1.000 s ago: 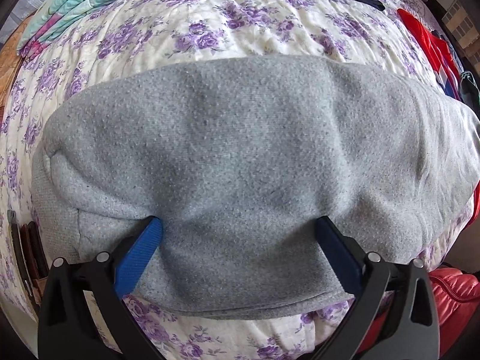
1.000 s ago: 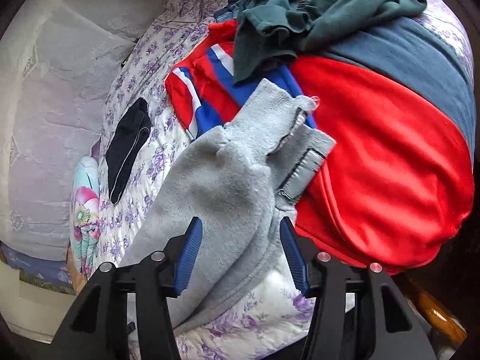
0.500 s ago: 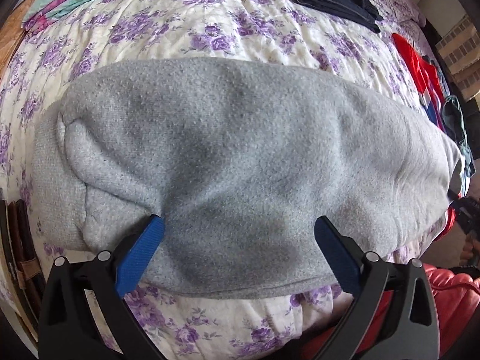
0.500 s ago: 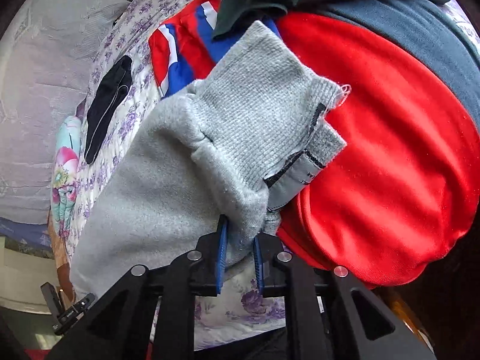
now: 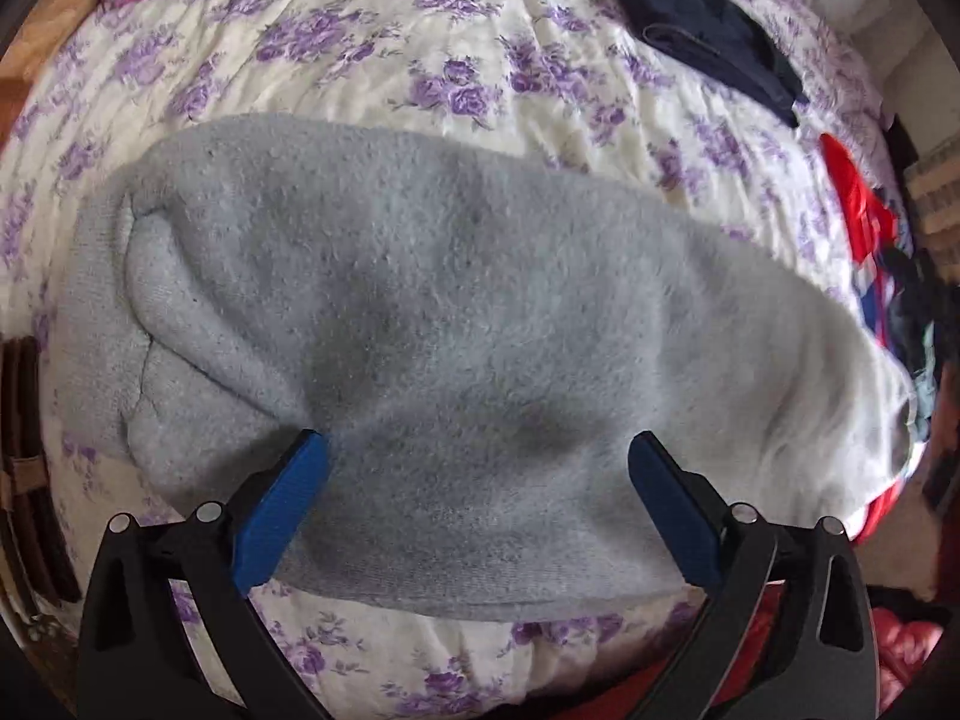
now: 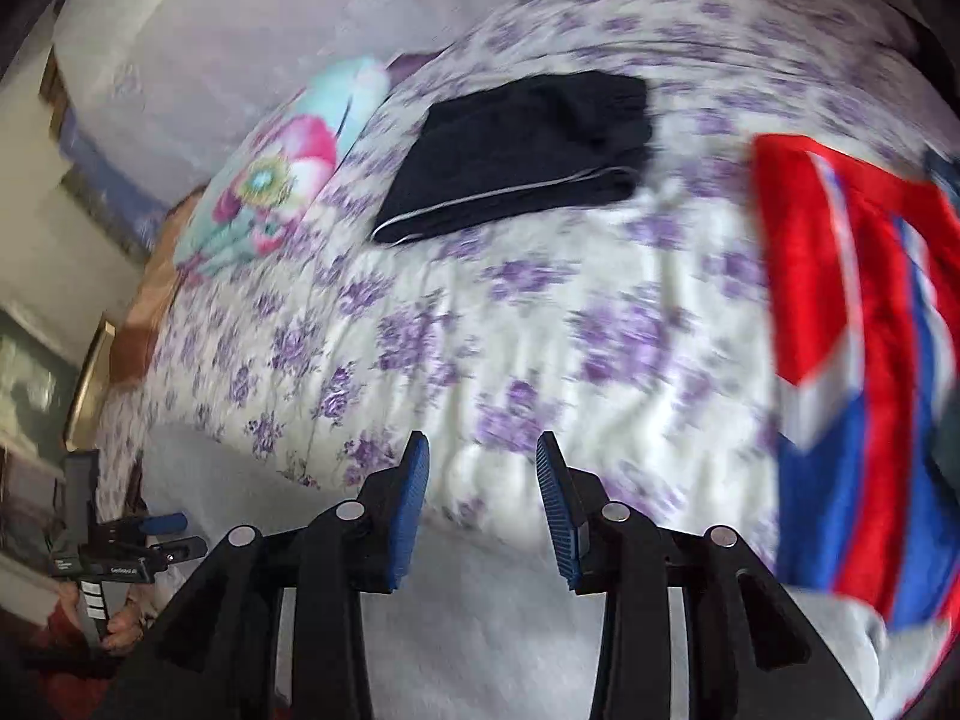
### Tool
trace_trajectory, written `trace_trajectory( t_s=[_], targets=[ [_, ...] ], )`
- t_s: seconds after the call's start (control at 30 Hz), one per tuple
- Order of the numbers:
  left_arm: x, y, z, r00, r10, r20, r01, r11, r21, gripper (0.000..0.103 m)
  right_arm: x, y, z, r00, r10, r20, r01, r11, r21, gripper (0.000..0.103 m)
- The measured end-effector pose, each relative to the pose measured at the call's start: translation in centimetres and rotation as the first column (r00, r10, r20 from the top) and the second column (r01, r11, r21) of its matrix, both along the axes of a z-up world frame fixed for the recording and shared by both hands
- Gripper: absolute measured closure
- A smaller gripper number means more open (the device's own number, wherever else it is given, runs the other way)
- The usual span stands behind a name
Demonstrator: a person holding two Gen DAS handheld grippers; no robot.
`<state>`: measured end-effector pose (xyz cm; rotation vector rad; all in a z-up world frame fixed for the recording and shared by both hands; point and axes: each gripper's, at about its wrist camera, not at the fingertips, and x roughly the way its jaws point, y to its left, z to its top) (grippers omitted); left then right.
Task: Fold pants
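Observation:
The grey fleece pants [image 5: 450,300] lie lengthwise across the flowered bed cover [image 5: 360,60]. My left gripper [image 5: 477,498] points down over their near edge. It is open wide, with the cloth spread between its blue pads [image 5: 282,504] and not pinched. In the blurred right wrist view my right gripper [image 6: 486,498] hovers above the pale grey pants [image 6: 252,480]. Its jaws are opening and nothing shows between them. The left gripper [image 6: 180,535] appears at that view's lower left, held by a hand.
A folded black garment [image 6: 516,150] lies further back on the bed. A red, white and blue garment [image 6: 852,330] sits to the right, and a teal and pink flowered cloth [image 6: 270,180] at the far left. Something red and puffy [image 5: 900,648] lies below the bed's near edge.
The right gripper shut on the grey cuff, then swung fast to the left across the bed; its jaws have parted and the cuff is out of them. The left gripper rolled slightly in place.

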<state>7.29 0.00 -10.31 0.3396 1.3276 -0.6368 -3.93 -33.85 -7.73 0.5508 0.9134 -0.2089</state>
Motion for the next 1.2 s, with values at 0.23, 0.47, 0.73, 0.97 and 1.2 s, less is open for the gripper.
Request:
trace_trajectory(
  t_s=[0.23, 0.47, 0.73, 0.97, 1.2],
  targets=[
    [-3.1, -1.2, 0.0, 0.991, -0.027, 0.130, 0.004, 0.985, 0.173, 0.005, 4.1, 11.5, -2.8, 0.917, 0.376, -0.134, -0.387, 0.920, -0.068, 0.067],
    [-2.3, -3.4, 3.4, 0.997, 0.040, 0.061, -0.036, 0.997, -0.065, 0.005, -1.1, 13.5, -0.9, 0.895, 0.444, -0.051, -0.447, 0.890, -0.089, 0.066],
    [-4.5, -5.6, -2.4, 0.995, -0.069, 0.074, 0.056, 0.984, 0.169, 0.004, -1.4, 10.2, -2.3, 0.887, 0.456, 0.076, -0.451, 0.818, 0.357, 0.057],
    [-4.9, -5.5, -2.8, 0.991, -0.087, 0.104, 0.071, 0.987, 0.146, 0.004, 4.9, 10.0, -4.9, 0.884, 0.460, 0.091, -0.414, 0.675, 0.611, 0.027],
    [-5.7, -4.4, -3.4, 0.987, -0.111, 0.116, 0.096, 0.987, 0.126, 0.004, 8.6, 10.1, -11.1, 0.961, 0.263, 0.087, -0.170, 0.313, 0.934, 0.027]
  ],
)
